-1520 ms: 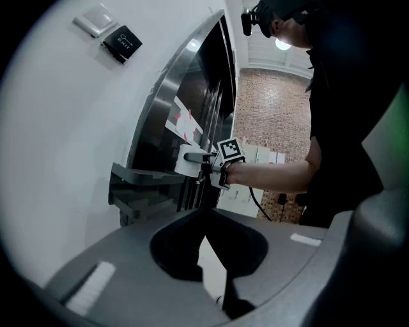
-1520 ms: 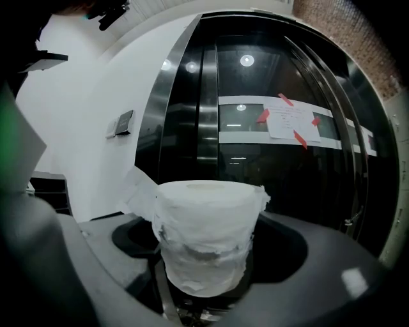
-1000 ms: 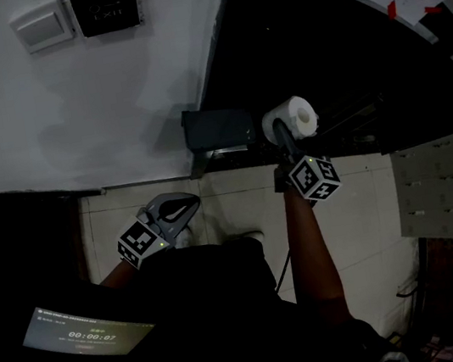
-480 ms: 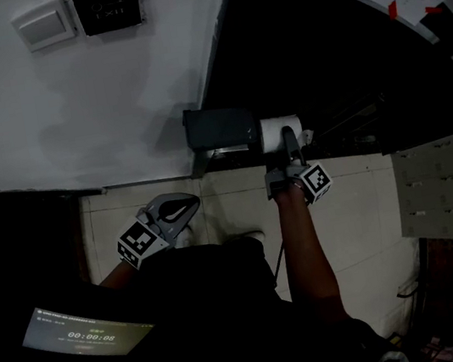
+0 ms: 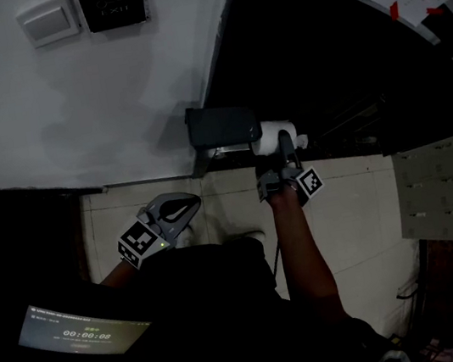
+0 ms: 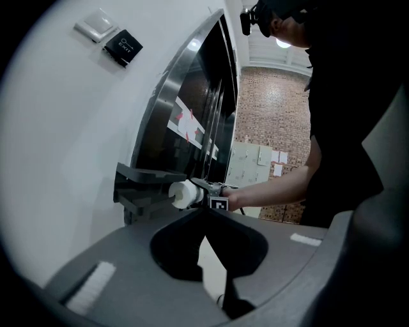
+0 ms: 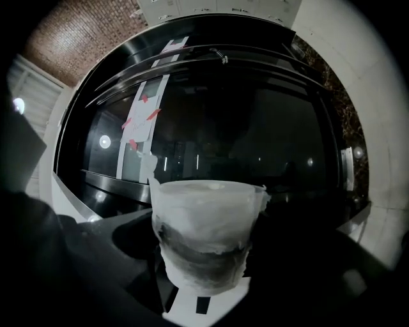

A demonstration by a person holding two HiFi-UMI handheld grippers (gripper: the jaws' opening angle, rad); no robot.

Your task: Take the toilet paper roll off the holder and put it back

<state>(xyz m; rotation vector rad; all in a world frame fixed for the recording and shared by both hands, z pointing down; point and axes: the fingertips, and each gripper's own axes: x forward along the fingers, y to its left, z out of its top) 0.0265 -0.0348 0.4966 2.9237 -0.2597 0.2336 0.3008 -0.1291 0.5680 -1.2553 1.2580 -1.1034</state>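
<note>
Jaws of the right gripper (image 5: 283, 149) stand wide, clamped on the toilet paper roll (image 5: 268, 133). Over the last 1 second it has come down and rolled over, so the roll lies sideways just beside the dark holder (image 5: 222, 127) on the wall. Judging by that, the put-back is nearly done. The left gripper (image 5: 181, 210) hangs closed and empty, well apart.

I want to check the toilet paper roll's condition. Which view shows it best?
The right gripper view: the toilet paper roll fills the centre, close up, its crumpled side plain. The head view shows it small beside the dark holder; the left gripper view shows it small and far off.
</note>
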